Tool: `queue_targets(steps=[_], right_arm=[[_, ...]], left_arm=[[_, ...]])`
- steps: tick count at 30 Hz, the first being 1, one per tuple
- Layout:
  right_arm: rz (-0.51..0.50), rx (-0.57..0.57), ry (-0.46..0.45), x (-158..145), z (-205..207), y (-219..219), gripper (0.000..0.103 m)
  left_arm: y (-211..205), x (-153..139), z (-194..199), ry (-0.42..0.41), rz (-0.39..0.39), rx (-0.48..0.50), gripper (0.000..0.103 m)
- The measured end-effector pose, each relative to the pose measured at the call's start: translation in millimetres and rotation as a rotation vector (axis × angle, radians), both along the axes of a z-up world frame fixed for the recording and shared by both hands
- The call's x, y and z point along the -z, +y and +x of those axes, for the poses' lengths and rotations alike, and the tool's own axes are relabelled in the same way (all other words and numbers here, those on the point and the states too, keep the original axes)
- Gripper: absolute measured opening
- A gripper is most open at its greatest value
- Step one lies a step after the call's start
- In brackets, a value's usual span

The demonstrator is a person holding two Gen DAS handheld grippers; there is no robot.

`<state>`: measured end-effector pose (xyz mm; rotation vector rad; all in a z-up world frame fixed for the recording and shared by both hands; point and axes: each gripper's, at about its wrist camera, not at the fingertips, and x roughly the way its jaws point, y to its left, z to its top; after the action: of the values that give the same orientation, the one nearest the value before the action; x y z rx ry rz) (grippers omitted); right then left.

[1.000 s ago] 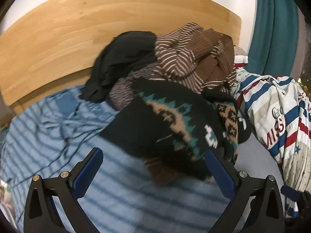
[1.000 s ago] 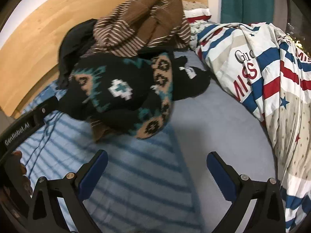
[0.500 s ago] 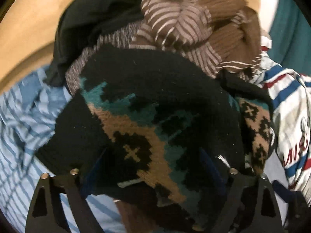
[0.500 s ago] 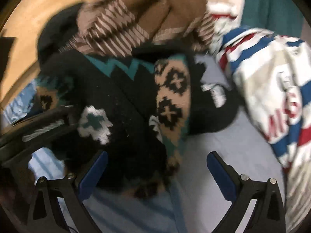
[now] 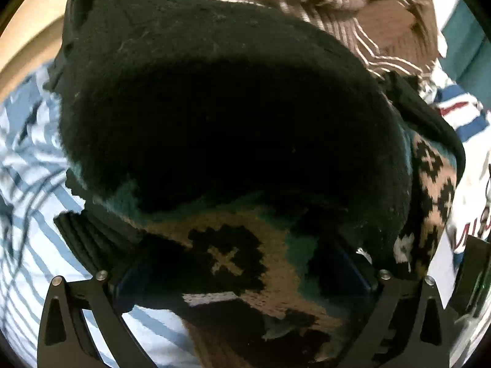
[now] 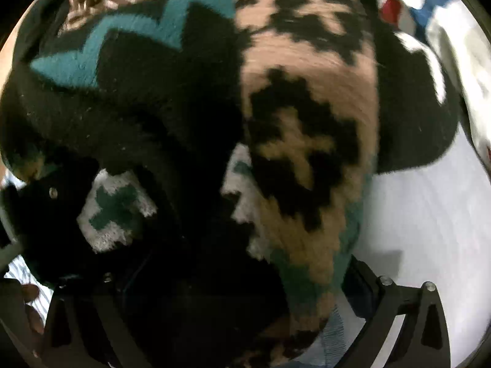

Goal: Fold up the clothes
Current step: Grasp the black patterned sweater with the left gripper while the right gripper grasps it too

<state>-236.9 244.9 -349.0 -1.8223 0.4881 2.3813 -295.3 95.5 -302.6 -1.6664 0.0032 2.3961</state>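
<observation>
left gripper [image 5: 242, 279] spreading wide, jaws just reopening around patterned sweater [image 5: 214, 141], not clamping. right gripper [image 6: 233, 288] gaping over sweater, nothing pinched.

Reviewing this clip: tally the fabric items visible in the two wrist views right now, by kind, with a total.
Patterned knit sweaters (black, teal, tan): 1
Brown striped garments: 1
Blue striped bed sheets: 1
Red, white and blue printed covers: 1
Total: 4
</observation>
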Motion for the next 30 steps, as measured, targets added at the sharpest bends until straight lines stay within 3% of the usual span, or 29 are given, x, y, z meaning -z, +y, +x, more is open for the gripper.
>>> queue_targets(steps=[6,8,10,11,12,13,14,19,23,30], right_arm=[[0.012,-0.036,-0.012,0.6,-0.7,-4.4,0.103],[0.009,-0.018,-0.028,0.1,3.6,-5.2,0.103],[-0.007,0.018,-0.053,-2.5,8.7,-3.6,0.102],[-0.008,0.035,-0.055,-5.5,12.4,-2.6,0.089],[0.001,0.051,-0.046,-9.8,17.0,-2.0,0.078],[0.008,0.053,-0.036,-13.7,22.8,-3.1,0.05],[0.012,0.043,-0.025,-17.1,29.9,-6.1,0.034],[0.03,-0.003,0.035,-34.2,66.1,-19.8,0.024],[0.047,0.007,0.104,-58.4,107.7,-17.5,0.022],[0.045,0.026,0.248,-124.1,184.5,7.1,0.021]], left_arm=[[-1.4,-4.3,5.1,0.015,-0.007,0.01,0.102],[-1.1,-11.0,13.4,0.044,-0.009,0.001,0.093],[1.1,-21.9,25.5,0.078,-0.01,-0.004,0.073],[2.4,-27.5,31.5,0.093,-0.012,-0.001,0.068],[3.7,-34.5,38.3,0.106,-0.015,0.009,0.057],[4.6,-40.4,44.3,0.115,-0.023,0.022,0.048],[5.2,-46.0,50.1,0.122,-0.031,0.035,0.045],[-7.6,-72.8,74.6,0.098,-0.028,0.034,0.018],[-20.8,-86.4,101.3,0.04,0.047,-0.001,0.006],[-18.1,-114.4,162.5,0.008,0.192,0.002,0.006]])
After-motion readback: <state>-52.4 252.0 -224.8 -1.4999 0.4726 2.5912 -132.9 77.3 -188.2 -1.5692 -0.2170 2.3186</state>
